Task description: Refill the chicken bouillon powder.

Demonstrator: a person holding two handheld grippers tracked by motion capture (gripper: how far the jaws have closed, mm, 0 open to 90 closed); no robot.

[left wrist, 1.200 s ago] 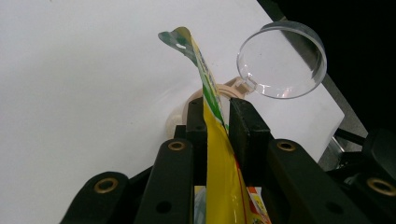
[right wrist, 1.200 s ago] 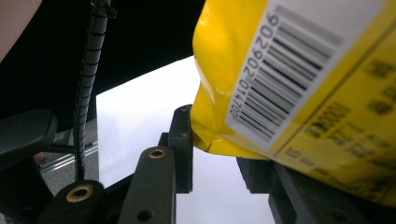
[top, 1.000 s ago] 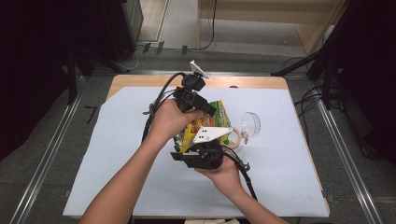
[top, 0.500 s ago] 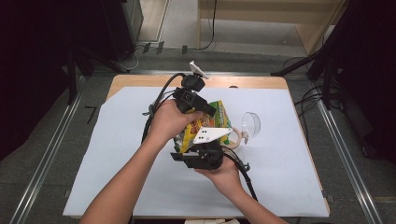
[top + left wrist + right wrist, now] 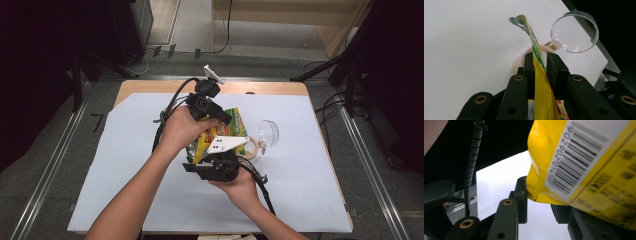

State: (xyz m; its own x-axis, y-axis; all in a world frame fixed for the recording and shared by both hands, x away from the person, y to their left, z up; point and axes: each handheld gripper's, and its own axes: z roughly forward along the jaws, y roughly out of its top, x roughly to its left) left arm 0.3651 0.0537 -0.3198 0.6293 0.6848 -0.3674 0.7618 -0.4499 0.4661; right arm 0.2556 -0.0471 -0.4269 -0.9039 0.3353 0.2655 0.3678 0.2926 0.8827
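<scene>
Above the middle of the white table cover (image 5: 125, 165), both grippers have the yellow snack bag (image 5: 235, 122) lifted off the surface.

Left gripper (image 5: 540, 67): clamped on the bag's thin sealed edge, pads pinching the film from both sides; the edge runs straight up between them in the left gripper view. In the high view, left gripper (image 5: 207, 107) sits on the far side of the bag.

Right gripper (image 5: 541, 202): jaws straddle the bottom corner on the barcode side. One pad touches the crumpled corner, the other is partly hidden under the bag, so a firm grasp looks likely but can't be confirmed from the right gripper view. In the high view, right gripper (image 5: 215, 167) is on the near side.

Change over the last second: none. Both hands and the bag sit where they were in the two earlier high views, jaw gaps steady. Reads as a static hold, probably a pause before pulling the seal apart.

Behind the bag: clear glass (image 5: 574, 32) on its side and tape roll (image 5: 250, 147), both on the cover, untouched.

Risk: film slipping from the right jaws once tension goes on.
</scene>
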